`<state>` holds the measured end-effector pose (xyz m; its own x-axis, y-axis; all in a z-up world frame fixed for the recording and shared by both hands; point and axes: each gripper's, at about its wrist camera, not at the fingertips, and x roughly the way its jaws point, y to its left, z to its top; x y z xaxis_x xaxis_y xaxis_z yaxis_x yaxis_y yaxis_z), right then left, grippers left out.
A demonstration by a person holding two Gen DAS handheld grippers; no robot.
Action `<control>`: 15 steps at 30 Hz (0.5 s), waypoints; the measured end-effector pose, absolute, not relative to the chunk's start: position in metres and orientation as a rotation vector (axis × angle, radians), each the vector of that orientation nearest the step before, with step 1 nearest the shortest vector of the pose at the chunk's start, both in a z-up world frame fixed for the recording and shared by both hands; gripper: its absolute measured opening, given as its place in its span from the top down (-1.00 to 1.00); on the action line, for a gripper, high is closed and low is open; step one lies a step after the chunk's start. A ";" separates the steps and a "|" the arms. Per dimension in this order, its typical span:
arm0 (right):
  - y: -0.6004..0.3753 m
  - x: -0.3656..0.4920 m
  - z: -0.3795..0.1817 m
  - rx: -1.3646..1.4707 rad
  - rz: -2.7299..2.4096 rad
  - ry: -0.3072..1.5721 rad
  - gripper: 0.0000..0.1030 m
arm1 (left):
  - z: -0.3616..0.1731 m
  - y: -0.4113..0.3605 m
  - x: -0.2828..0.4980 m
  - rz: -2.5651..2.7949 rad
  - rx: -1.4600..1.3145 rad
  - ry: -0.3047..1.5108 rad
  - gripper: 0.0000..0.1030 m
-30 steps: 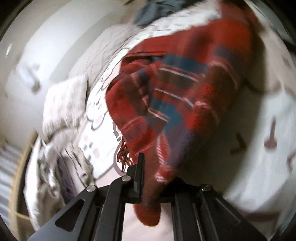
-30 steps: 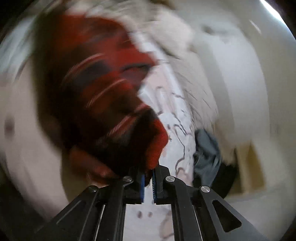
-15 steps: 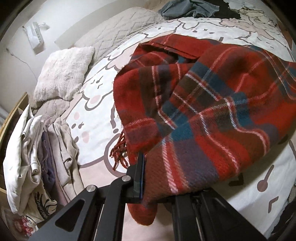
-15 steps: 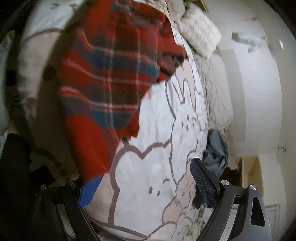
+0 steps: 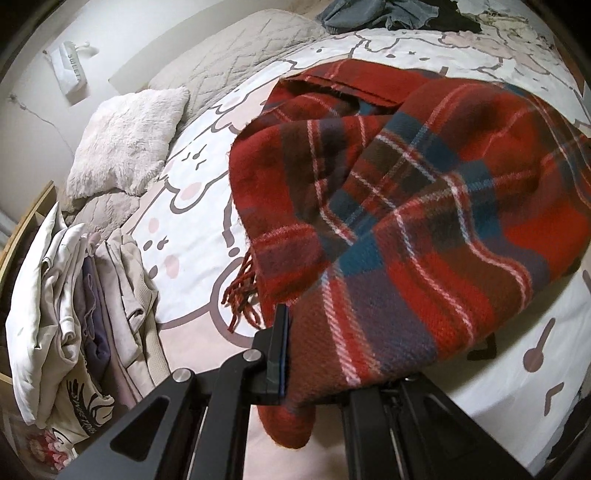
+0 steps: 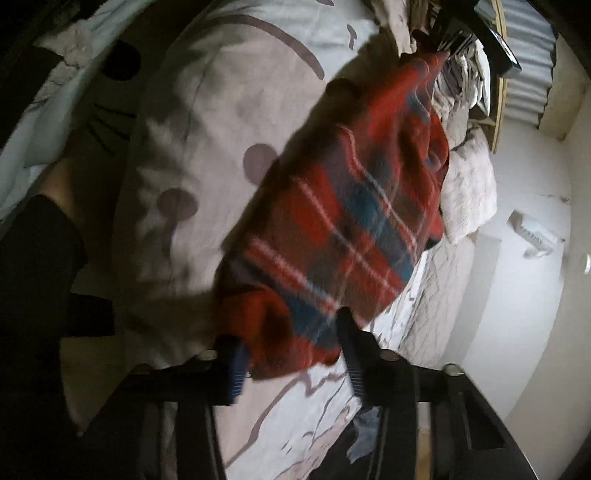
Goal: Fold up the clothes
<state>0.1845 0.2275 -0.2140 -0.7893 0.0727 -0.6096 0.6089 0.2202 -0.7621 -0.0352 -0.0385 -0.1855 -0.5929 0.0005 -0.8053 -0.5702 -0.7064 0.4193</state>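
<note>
A red plaid scarf (image 5: 406,206) with a fringed end lies in a loose heap on the cartoon-print bed cover (image 5: 192,229). My left gripper (image 5: 314,354) is shut on one corner of the scarf, and the cloth hangs over its right finger. In the right wrist view the scarf (image 6: 351,229) stretches away from me across the bed. My right gripper (image 6: 291,358) is open, its fingers wide apart on either side of the scarf's near end, and grips nothing.
A stack of folded pale clothes (image 5: 74,314) sits at the left bed edge. A fluffy white pillow (image 5: 125,144) and a quilted grey cover (image 5: 236,51) lie behind. Dark clothes (image 5: 391,14) are piled at the far end. A person's dark-clothed leg (image 6: 33,280) is at left.
My right gripper opened and let go of the scarf, then came back low over its near end. The scarf dropped and spread onto the bed. My left gripper kept its hold.
</note>
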 end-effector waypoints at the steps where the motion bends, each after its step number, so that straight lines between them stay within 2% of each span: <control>1: 0.227 0.184 -0.216 0.637 -1.591 2.053 0.24 | -0.186 -0.039 -0.036 2.341 -1.187 0.969 0.85; 4: 0.228 0.183 -0.214 0.698 -1.577 2.030 0.42 | -0.185 -0.041 -0.038 2.351 -1.198 0.958 0.85; 13: 0.269 0.168 -0.177 1.166 -1.548 1.974 0.41 | -0.188 -0.040 -0.043 2.349 -1.211 0.962 0.85; 15: 0.268 0.160 -0.160 1.236 -1.597 1.910 0.41 | -0.187 -0.040 -0.042 2.352 -1.205 0.962 0.85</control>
